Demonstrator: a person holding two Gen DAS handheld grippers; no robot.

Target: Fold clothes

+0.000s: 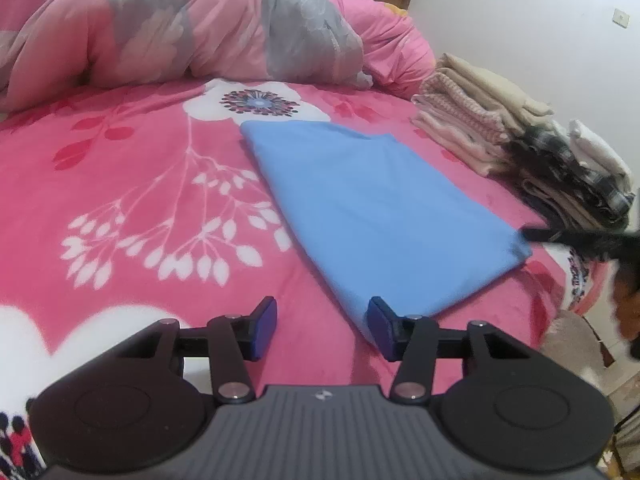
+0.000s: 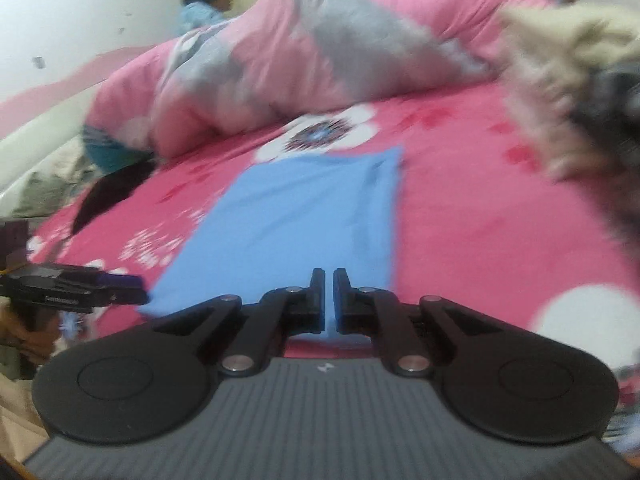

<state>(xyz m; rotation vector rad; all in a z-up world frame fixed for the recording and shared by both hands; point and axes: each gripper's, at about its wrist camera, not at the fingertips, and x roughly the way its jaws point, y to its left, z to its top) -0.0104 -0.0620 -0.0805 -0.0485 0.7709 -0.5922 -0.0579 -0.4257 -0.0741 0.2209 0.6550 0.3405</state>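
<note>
Blue garment (image 1: pixel 376 208), folded into a long flat panel, lies on the pink floral bed (image 1: pixel 132 184), and both grippers sit at its near end. In the left wrist view the left gripper (image 1: pixel 322 326) is spread about halfway with nothing between its pads; its right finger (image 1: pixel 380 324) rests at the near corner of the cloth while the other finger stands over bare bedsheet, so it seems lined up to take that corner rather than holding it. In the right wrist view the right gripper (image 2: pixel 328 300) has its jaws pressed almost together over the near hem; the view is blurred, and whether a thin edge of fabric is pinched between them cannot be told. In the left wrist view its dark fingers reach the panel's near right corner.

Further out, a stack of folded clothes (image 1: pixel 516 140) sits along the right edge of the bed beside the wall, probably kept aside as finished work so the middle stays free for folding. A rumpled pink and grey quilt (image 1: pixel 180 28) is heaped at the far end, clear of the garment. A person (image 2: pixel 208 0) shows beyond it, in the right wrist view only. With both grippers at the same short end, the likely next fold brings that end over toward the far end.
</note>
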